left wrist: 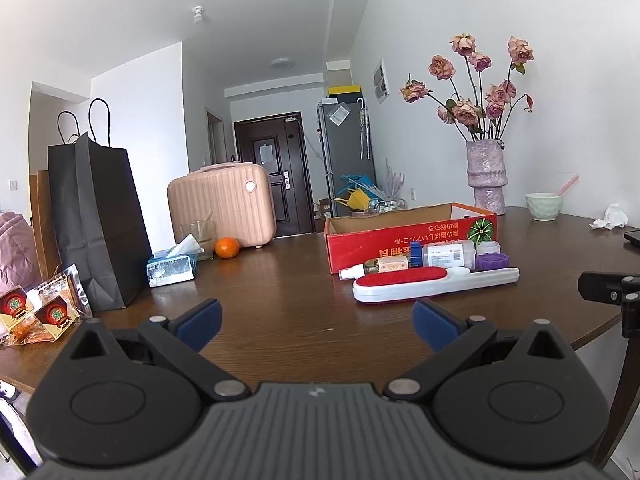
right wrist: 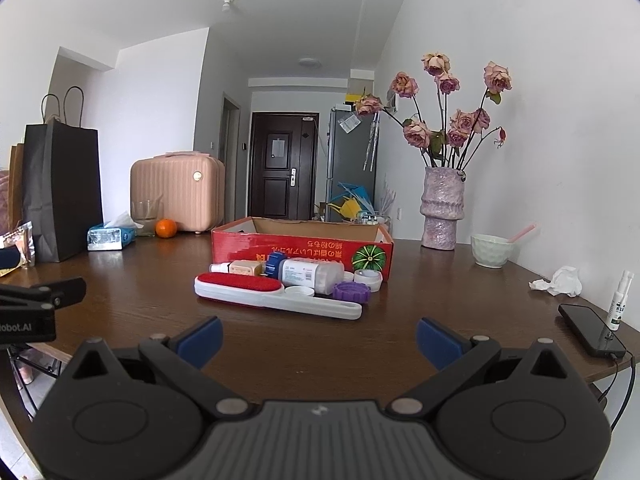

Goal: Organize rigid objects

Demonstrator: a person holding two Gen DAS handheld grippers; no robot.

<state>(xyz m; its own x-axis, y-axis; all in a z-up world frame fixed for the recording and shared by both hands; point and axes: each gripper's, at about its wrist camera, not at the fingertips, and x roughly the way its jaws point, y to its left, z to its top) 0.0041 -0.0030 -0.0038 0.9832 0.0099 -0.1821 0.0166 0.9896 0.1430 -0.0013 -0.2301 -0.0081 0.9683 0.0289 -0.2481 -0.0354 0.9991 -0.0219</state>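
Both the left gripper [left wrist: 316, 326] and right gripper [right wrist: 318, 338] hover open and empty near the lint brush [right wrist: 276, 295], which fronts clutter staged before the far red box [right wrist: 302, 246].

Bright, even daylight; sharp focus, soft glare on the table [right wrist: 120, 312], fisheye bending and dark corners.

one red box [right wrist: 301, 249], one lint brush [right wrist: 276, 294], two bottles (one spray [right wrist: 236, 267], one clear [right wrist: 308, 274]), one purple lid [right wrist: 351, 292].
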